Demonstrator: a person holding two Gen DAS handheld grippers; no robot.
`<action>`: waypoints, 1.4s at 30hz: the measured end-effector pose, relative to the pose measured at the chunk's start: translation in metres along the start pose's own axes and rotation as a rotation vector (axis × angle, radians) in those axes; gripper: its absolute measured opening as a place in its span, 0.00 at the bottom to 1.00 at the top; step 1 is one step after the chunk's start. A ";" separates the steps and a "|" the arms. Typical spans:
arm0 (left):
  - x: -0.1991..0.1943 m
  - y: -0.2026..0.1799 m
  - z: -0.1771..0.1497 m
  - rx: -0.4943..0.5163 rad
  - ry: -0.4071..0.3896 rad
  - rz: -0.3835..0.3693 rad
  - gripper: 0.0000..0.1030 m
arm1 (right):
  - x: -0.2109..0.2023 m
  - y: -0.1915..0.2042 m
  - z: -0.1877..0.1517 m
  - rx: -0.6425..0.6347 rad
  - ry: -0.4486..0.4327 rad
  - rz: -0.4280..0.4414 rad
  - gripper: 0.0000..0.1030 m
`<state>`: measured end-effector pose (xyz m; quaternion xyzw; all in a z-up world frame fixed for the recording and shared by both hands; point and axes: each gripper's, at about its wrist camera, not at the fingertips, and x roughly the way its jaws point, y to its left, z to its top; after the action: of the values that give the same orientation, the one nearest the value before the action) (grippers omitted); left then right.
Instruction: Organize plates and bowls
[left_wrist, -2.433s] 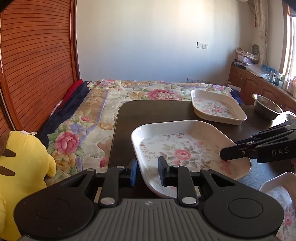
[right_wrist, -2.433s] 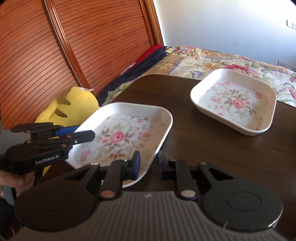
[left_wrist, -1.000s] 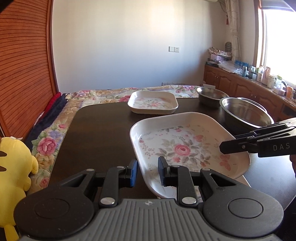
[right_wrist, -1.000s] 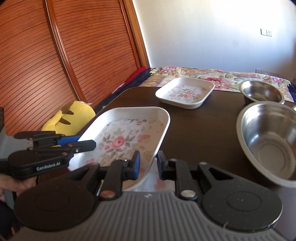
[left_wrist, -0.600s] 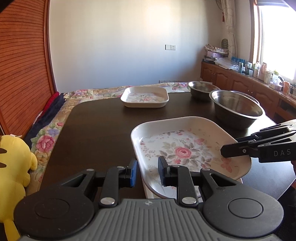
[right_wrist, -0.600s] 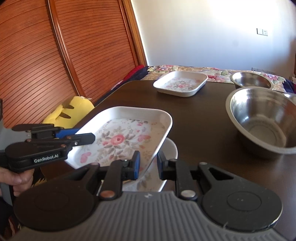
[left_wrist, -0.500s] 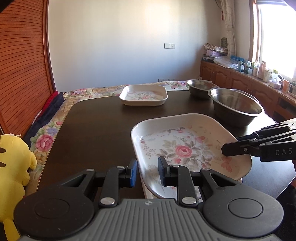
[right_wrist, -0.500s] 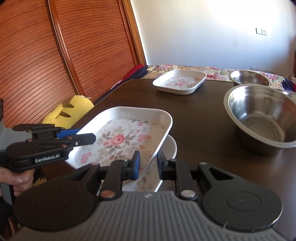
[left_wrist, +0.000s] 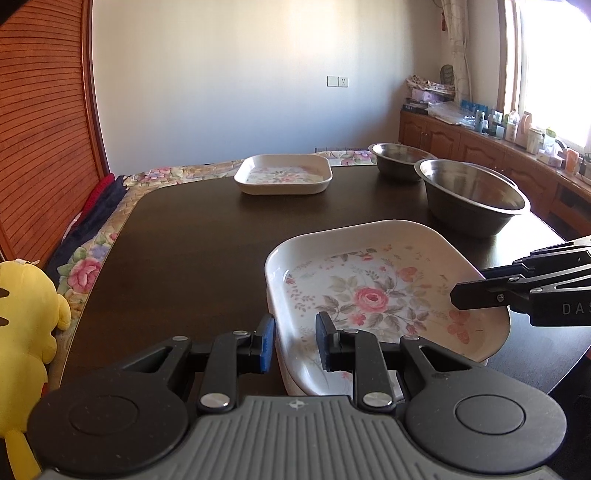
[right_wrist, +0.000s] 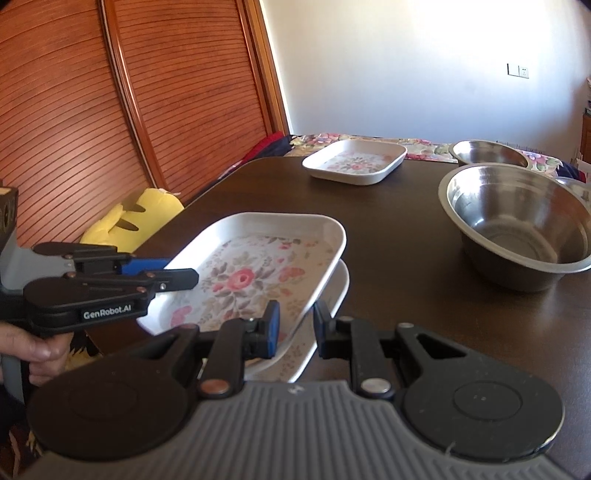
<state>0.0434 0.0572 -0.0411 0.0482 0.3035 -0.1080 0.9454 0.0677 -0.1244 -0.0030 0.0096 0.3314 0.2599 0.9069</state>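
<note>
Left wrist view: the left gripper (left_wrist: 294, 341) pinches the near rim of a floral plate (left_wrist: 384, 291), jaws narrow around it, while the right gripper (left_wrist: 458, 296) clamps the plate's right rim. The plate sits over a second plate (left_wrist: 291, 382) at the near right corner of the dark tabletop (left_wrist: 192, 236). A third floral plate (left_wrist: 283, 174) lies toward the far edge, with a small steel bowl (left_wrist: 400, 157) and a large steel bowl (left_wrist: 472, 195) along the right side. Right wrist view: the right gripper (right_wrist: 294, 328) grips the same plate's (right_wrist: 255, 269) rim, the lower plate (right_wrist: 325, 306) peeking out beneath, and a hand (right_wrist: 33, 347) holds the left gripper (right_wrist: 194, 278) closed on the opposite rim.
</note>
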 end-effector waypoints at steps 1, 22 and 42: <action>0.001 0.000 0.000 0.001 0.001 0.000 0.25 | 0.001 -0.001 0.000 0.001 0.002 0.000 0.21; 0.006 0.014 0.020 -0.022 -0.044 -0.003 0.68 | -0.011 -0.007 0.011 -0.022 -0.050 0.010 0.22; 0.032 0.035 0.038 -0.022 0.018 0.029 1.00 | 0.015 -0.023 0.063 -0.042 -0.083 -0.016 0.34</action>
<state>0.0981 0.0802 -0.0282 0.0431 0.3124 -0.0907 0.9446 0.1264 -0.1269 0.0331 -0.0014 0.2879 0.2592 0.9219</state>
